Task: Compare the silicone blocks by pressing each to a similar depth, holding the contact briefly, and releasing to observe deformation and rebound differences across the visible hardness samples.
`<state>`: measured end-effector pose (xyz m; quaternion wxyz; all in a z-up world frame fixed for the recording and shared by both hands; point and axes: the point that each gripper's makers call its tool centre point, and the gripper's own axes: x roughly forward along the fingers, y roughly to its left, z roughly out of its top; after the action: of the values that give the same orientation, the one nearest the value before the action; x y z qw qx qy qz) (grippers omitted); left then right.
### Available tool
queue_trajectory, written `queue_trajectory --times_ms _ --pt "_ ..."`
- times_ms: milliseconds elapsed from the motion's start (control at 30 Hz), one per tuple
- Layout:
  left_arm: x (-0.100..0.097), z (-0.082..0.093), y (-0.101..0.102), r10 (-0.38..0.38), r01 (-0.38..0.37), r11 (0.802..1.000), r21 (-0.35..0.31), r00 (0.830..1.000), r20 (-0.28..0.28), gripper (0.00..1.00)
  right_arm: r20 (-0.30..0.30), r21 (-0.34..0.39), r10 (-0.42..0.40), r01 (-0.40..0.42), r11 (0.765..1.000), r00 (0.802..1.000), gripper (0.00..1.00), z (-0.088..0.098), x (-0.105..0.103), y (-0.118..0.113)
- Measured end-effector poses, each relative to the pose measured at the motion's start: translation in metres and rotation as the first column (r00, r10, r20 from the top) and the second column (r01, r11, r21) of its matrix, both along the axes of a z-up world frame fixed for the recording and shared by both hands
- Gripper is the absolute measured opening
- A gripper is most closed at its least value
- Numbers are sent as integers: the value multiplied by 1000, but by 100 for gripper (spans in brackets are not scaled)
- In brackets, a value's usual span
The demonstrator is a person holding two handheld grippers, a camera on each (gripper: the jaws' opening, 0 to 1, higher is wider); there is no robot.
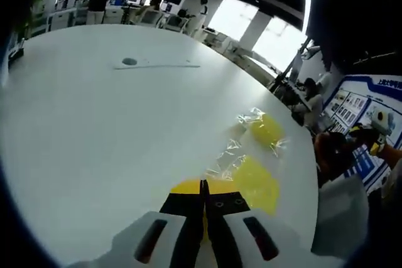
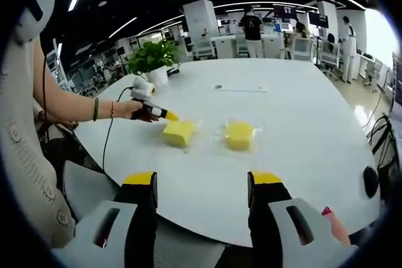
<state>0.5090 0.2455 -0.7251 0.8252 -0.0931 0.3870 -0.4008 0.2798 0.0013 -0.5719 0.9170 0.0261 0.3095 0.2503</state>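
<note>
Jaws of the left gripper point(image 1: 204, 187) are clenched together, tips pressed onto the near yellow silicone block point(image 2: 179, 132) on the white table point(image 2: 295, 149), while the right gripper point(image 2: 202, 180) hangs released, well back. Off-centre pressure could apparently skid the block on its crinkled wrapper, spoiling comparison with the second block point(image 2: 239, 135).

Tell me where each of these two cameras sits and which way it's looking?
Left gripper view: rides the left claw, low over the white table, jaws shut, tips at a yellow block; a second yellow block lies beyond.
Right gripper view: rides the right claw, back off the table edge, jaws open; the person's forearm and the left claw show.
Shared: table, both yellow blocks, left claw.
</note>
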Motion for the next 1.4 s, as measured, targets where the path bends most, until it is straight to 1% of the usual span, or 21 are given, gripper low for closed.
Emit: queue_trajectory --times_ms 133,200,233,333,367,400,467,633,700,767,800,867,933,967,1000,1033,1067,1100,1167,1267,1400 --pt "0 0 0 4 -4 1000 -4 1000 -1 0 4 -4 1 -1 1000 1000 53 1 1 -1" --pt "2 0 1 10 -10 1000 -2 1000 11 2 5 1 1 -1 1000 1000 53 1 1 -1" --pt "3 0 3 9 -9 1000 6 1000 29 3 4 0 2 -2 1000 1000 53 0 1 -1" --pt "4 0 6 23 -24 1000 19 999 39 10 4 2 2 -2 1000 1000 53 0 1 0" --pt "5 1 9 30 -31 999 29 998 52 13 4 3 2 -2 1000 1000 53 -1 1 0" --pt "5 1 11 35 -37 999 39 998 60 17 2 1 2 -2 1000 1000 53 -2 1 0" --pt "4 3 15 48 -51 997 51 997 68 28 3 6 4 -4 1000 1000 53 -3 1 1" --pt "-7 18 27 91 -97 993 68 991 96 38 9 9 14 -14 1000 1000 53 -2 1 2" --pt "-13 27 31 111 -118 991 61 988 103 42 22 15 20 -21 1000 1000 53 1 3 3" --pt "-24 37 37 136 -142 989 50 985 109 43 25 22 33 -34 999 999 53 3 3 4" --pt "-29 43 39 152 -157 987 40 982 110 43 22 29 58 -58 998 998 54 3 1 7" --pt "-44 54 42 163 -167 986 25 979 121 43 17 35 73 -73 997 997 54 4 1 10" --pt "-57 70 47 200 -202 979 0 969 143 45 26 41 91 -92 995 995 54 6 1 12" --pt "-63 75 50 209 -211 977 -6 966 152 47 26 45 100 -101 994 995 55 6 1 13" --pt "-71 81 56 225 -230 973 6 960 164 51 27 44 108 -109 993 994 55 6 0 13" --pt "-79 88 61 245 -249 969 -1 953 181 54 23 47 125 -126 991 992 55 6 -2 15" --pt "-85 94 63 253 -256 967 -11 949 186 58 22 49 134 -135 990 991 55 6 -3 16" --pt "-95 101 67 265 -266 964 -21 944 195 59 24 48 146 -147 988 989 55 5 -3 17" --pt "-108 111 73 288 -287 957 -34 935 207 56 25 47 155 -157 987 988 55 5 -4 16" --pt "-134 129 82 339 -334 940 -63 913 225 57 25 53 167 -168 984 986 54 6 -5 17" --pt "-164 145 88 363 -356 932 -72 898 249 57 36 63 197 -199 978 980 54 9 -6 17"
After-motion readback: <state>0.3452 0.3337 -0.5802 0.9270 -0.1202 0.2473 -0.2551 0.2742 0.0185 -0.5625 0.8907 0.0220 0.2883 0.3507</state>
